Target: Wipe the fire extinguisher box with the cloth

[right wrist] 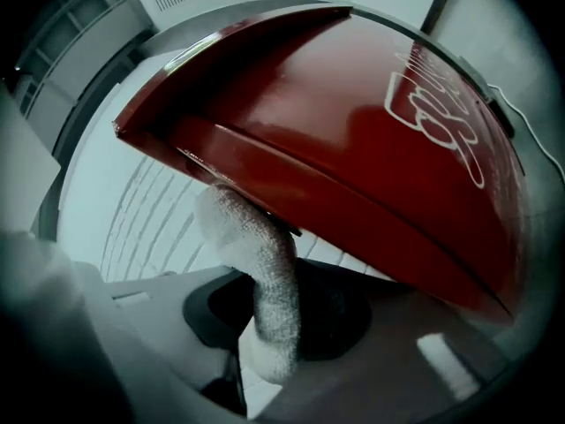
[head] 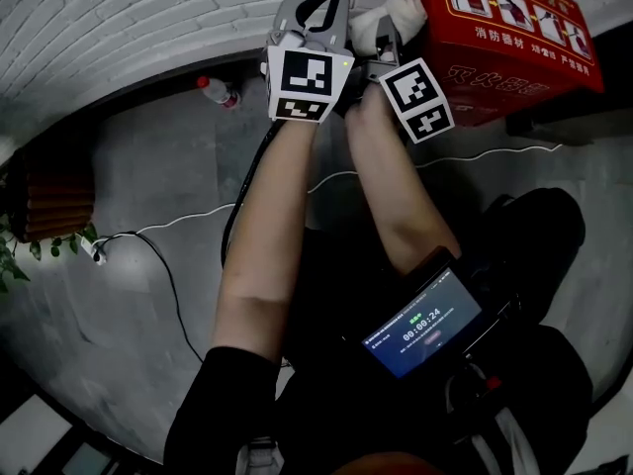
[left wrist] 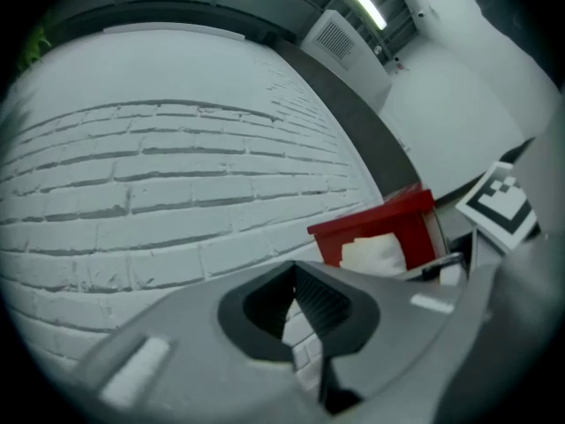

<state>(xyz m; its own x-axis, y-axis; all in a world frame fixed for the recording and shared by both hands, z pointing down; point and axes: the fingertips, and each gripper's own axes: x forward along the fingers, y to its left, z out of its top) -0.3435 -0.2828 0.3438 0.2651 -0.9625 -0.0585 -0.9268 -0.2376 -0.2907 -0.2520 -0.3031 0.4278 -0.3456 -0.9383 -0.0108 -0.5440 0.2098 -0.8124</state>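
Cloth (right wrist: 249, 230), pinched by right gripper (right wrist: 269, 312), is pressed to the box (right wrist: 353, 131), upper right: wiping. Left gripper (left wrist: 295, 270) is closed, empty. A sweep is needed next.

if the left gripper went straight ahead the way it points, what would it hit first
Probably the white brick wall: the left gripper points at it, the red box off to its right. Depth is unclear.

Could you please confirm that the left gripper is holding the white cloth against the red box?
Not quite: it is the right gripper that holds the white cloth against the red box, as the right gripper view shows. The left gripper holds nothing.
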